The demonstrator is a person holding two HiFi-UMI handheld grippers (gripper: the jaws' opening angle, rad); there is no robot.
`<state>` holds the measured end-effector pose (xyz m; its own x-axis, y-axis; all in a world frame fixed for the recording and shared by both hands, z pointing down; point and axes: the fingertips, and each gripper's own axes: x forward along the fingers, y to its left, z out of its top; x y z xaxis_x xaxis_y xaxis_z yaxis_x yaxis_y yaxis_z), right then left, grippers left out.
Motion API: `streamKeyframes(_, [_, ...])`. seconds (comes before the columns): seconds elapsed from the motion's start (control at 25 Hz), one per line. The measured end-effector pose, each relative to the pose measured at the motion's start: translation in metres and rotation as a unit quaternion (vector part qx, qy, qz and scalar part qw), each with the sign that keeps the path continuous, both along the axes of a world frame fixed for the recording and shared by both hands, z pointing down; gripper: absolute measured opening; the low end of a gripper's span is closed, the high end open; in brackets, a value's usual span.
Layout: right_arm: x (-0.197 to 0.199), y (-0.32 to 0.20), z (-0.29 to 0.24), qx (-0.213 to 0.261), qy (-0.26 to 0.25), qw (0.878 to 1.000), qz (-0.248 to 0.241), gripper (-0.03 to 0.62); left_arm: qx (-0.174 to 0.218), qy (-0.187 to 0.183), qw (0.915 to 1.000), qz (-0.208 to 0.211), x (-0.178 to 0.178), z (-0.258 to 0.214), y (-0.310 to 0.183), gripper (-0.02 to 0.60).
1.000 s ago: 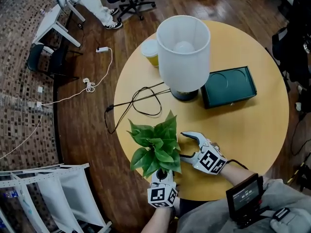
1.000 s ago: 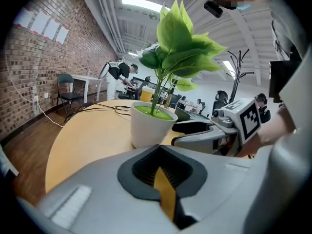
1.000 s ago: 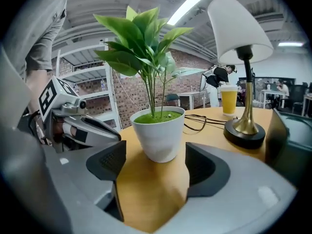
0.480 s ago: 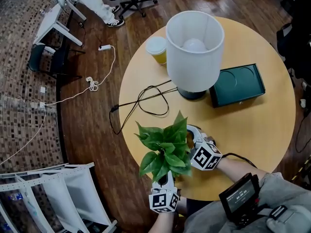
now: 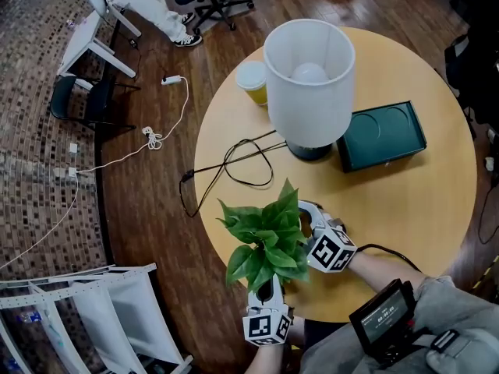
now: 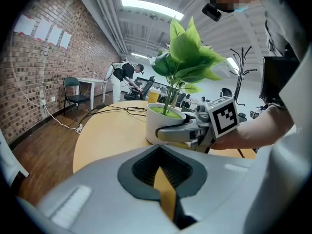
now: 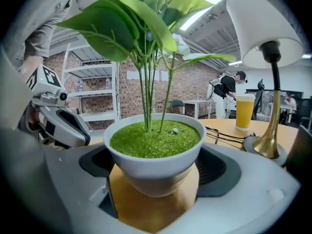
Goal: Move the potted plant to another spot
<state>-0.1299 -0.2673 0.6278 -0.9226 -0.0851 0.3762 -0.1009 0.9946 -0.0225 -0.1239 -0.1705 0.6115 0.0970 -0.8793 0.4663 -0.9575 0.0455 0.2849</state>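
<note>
Potted plant (image 5: pixel 265 236), the little one with broad green leaves in a smooth white bowl-shaped pot (image 7: pixel 153 165), sat at the near left edge of the round pale wooden counter (image 5: pixel 405 209), well short of the white-shaded lamp (image 5: pixel 309 80) further back. The right tool (image 5: pixel 304 224) had its jaws wide and closing in around the pot, which stood between them. A sliver of counter showed either side of the pot's lower body, so I'd say it wasn't clamped yet. The left tool (image 5: pixel 265 284) sat just on the near side of the plant, jaws together, nothing in them.

Handling-wise, my guess: pretty light, since the green fill looked like fake moss. The pot looked hard, glossy and tapered toward the base though, so slippery and liable to squirt out of a squeeze. The best hold was probably just under the flared rim, so the rim catches on the jaws. Stems and leaves looked floppy, no good to grab, and a bit top-heavy, so keep it upright.
</note>
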Motion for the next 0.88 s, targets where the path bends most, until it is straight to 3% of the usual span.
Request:
streamKeyframes(0.36, [0.012,-0.013,0.018,0.000,-0.032,0.999,0.016,0.489,0.000,-0.012,0.9998,0.014,0.010,0.017,-0.012,0.002])
streamKeyframes(0.68, [0.028,-0.018,0.002,0.004,-0.057,0.997,0.044,0.489,0.008,-0.019,0.9990,0.040,0.020,0.019,-0.016,0.002])
streamKeyframes(0.88, [0.061,-0.049,-0.017,0.013,-0.061,0.994,0.090,0.489,0.046,-0.023,0.9956,0.079,0.039,0.005,-0.055,0.002])
